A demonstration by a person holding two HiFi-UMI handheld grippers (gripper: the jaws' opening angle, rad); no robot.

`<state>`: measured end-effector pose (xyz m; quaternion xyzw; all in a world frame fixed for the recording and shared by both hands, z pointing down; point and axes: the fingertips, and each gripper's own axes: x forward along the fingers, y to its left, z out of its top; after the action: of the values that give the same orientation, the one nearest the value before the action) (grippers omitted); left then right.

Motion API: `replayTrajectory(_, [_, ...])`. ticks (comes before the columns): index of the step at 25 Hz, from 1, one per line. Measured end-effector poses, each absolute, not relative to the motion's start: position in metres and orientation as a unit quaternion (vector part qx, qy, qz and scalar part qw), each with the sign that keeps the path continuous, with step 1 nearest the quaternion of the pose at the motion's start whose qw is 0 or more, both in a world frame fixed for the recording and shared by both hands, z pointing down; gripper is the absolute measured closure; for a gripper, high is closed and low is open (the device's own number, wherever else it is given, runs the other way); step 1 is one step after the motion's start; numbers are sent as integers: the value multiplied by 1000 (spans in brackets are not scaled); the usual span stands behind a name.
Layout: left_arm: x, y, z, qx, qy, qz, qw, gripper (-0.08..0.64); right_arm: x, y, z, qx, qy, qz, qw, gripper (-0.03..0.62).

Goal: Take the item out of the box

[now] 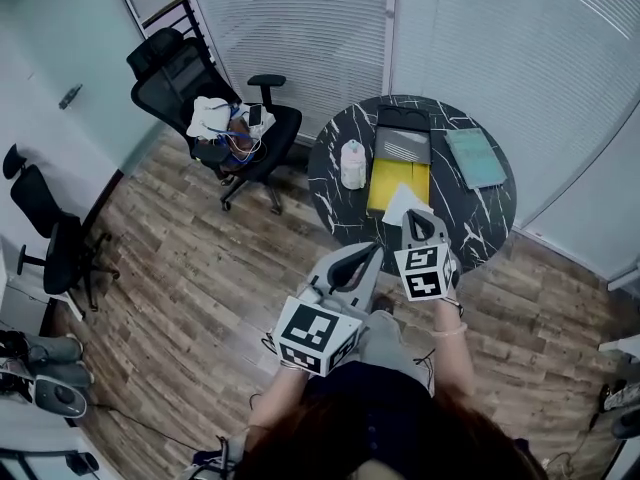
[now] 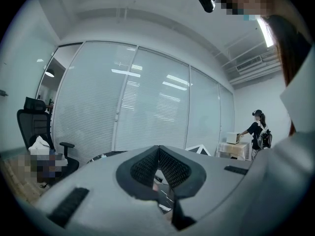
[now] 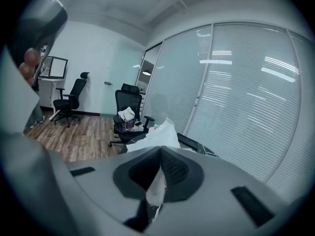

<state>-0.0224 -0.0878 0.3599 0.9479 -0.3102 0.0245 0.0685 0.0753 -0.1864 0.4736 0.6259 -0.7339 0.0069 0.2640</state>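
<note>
Pinching a thin white item (image 1: 402,200) between jaws shut tight on it, the right gripper (image 1: 418,215) holds it over the open box (image 1: 385,180) at the round table's (image 1: 488,220) near edge. The left gripper (image 1: 372,251), jaws together and empty, hangs just off that edge. Removal appears nearly complete; the next move likely calls for carrying the item clear.

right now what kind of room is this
Probably an office meeting room: wheeled office chairs, a glass wall with blinds, and a round marble-look table.
</note>
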Motion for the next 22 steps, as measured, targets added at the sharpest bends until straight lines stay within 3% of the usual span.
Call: replayTrajectory(22, [-58,-35,351,955,-291,1,62,534,47,-101,409,677,-714,-10,179,568])
